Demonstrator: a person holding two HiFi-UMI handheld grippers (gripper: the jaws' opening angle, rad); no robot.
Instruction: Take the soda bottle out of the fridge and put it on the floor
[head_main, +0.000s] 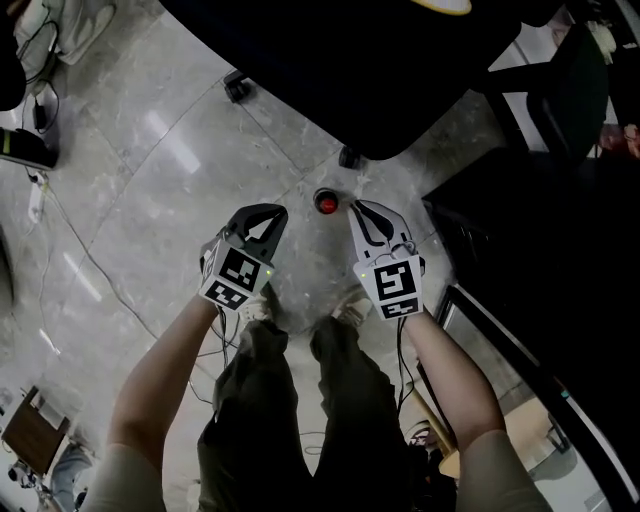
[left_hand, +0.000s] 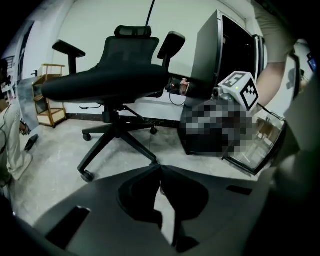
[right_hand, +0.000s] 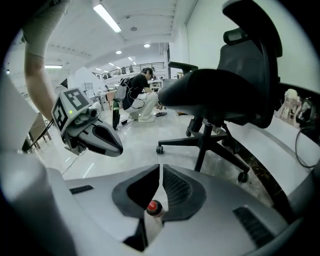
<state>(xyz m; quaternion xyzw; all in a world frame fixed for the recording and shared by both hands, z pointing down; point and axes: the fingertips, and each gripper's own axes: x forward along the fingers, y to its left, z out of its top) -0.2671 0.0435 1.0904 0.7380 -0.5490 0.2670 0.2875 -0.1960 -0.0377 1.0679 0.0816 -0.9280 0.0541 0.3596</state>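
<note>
I am keeping the jaws of my left gripper (head_main: 265, 215) and right gripper (head_main: 362, 212) together, holding nothing. The soda bottle (head_main: 327, 202) is standing on the floor (head_main: 150, 150) beside the office chair (head_main: 350, 70). I think the job is looking done.

grey polished stone floor (head_main: 150, 150), black office chair (left_hand: 110, 82), white wall (left_hand: 100, 20), ceiling strip lights (right_hand: 106, 17)
</note>
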